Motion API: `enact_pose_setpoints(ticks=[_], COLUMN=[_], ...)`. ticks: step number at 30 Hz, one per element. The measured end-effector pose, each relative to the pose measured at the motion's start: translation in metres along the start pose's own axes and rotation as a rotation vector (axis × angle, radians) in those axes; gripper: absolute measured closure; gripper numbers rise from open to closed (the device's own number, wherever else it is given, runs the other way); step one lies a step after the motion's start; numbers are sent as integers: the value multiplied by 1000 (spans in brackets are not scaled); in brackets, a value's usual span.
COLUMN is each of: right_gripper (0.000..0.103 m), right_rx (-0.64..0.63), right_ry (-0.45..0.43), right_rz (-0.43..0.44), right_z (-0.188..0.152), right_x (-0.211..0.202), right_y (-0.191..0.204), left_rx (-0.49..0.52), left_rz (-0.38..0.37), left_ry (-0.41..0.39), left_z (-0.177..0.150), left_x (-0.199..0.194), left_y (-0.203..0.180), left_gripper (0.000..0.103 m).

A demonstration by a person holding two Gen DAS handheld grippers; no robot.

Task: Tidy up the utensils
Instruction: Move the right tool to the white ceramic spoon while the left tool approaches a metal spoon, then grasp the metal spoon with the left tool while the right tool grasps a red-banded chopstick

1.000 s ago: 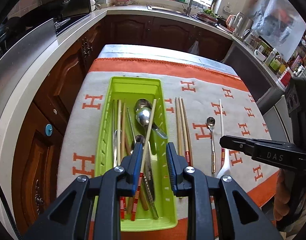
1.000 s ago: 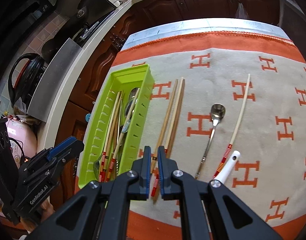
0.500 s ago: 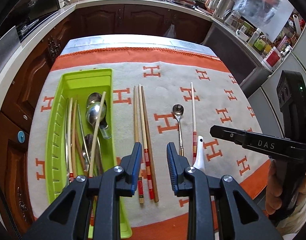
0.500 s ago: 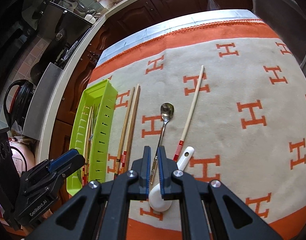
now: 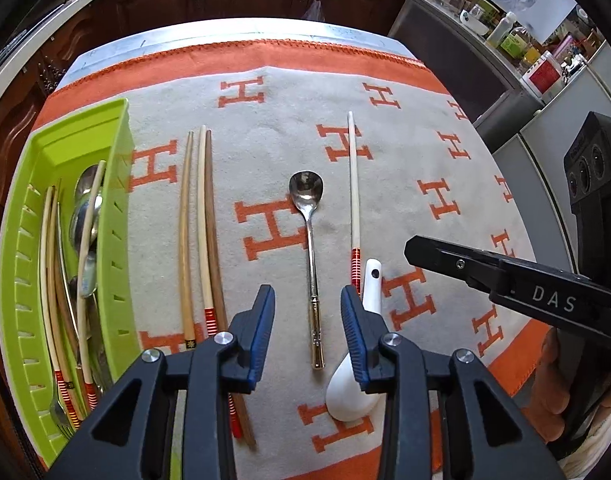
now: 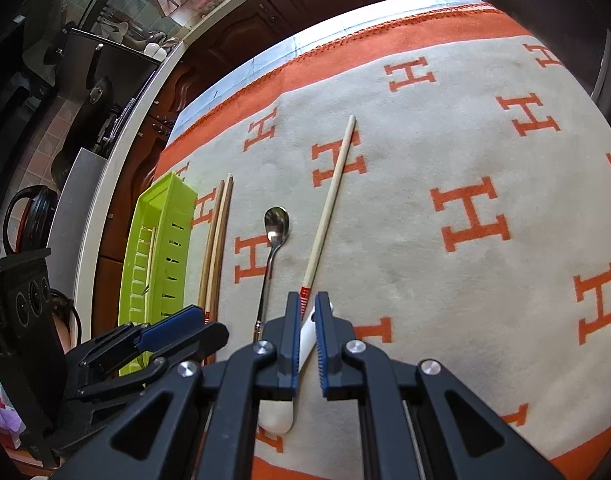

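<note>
the metal spoon (image 5: 310, 256) lay on the worktop, well right of the green tray (image 5: 117, 216). the left gripper (image 5: 307, 332) straddled its handle, jaws opening and not touching; it probably should descend centred before closing. the right gripper (image 6: 305, 332) stayed nearly closed, empty.

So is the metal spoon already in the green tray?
No, the metal spoon lies on the cloth, apart from the green tray.

A slotted lime-green plastic tray (image 5: 119, 216) is seen at the left of the cloth, loaded with chopsticks and steel spoons. Three wooden chopsticks (image 5: 203, 224) are laid parallel just beside it. Further right, a slim steel spoon (image 5: 309, 240), a pale red-banded chopstick (image 5: 353, 192) and a white ceramic spoon (image 5: 357, 384) are spread out.
</note>
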State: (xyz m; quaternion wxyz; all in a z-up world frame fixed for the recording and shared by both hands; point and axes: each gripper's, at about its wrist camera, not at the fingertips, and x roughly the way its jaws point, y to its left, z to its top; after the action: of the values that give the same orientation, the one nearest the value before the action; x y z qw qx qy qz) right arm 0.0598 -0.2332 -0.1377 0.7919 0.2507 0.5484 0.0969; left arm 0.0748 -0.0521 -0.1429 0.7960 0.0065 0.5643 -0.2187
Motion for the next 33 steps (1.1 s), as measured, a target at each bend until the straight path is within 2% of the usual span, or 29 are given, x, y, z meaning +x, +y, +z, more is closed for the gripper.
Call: enact_pose_setpoints(ticks=[10,15,16,18,20,23,27,30,33], right_gripper=[96,96,96,96,96,96,94,81,80], right_rx=[22,23,24,23,24,29,13,-3,-23], right_ry=[18,23,24,26,29,36,33,16,3], right_rz=[27,33,36,38,36,32,19,-9,-33], right_z=[0,2,2,3,4,6,10,14,18], right_x=[10,14,15,17,19,23,27,29,32], right_y=[-17,-18,-18,-19,-20,-21,-15,-8,-1], left_rx=[52,90,98,105,100,87,56,33,8], left_rz=[97,150,160,181,176,165,137,133,127], left_ry=[45,14,7,-10,-19,-29,-41,-48,-62], left_z=[0,-3,-4,-5,-6,-7,-6,-7,-5], left_x=[31,33,34,33,32,30,28,25,21], left_y=[-16,-24,-26,-27,-26,-22,-15,-9,-3], left_gripper=[71,71,71,79,93,98,99,99,99])
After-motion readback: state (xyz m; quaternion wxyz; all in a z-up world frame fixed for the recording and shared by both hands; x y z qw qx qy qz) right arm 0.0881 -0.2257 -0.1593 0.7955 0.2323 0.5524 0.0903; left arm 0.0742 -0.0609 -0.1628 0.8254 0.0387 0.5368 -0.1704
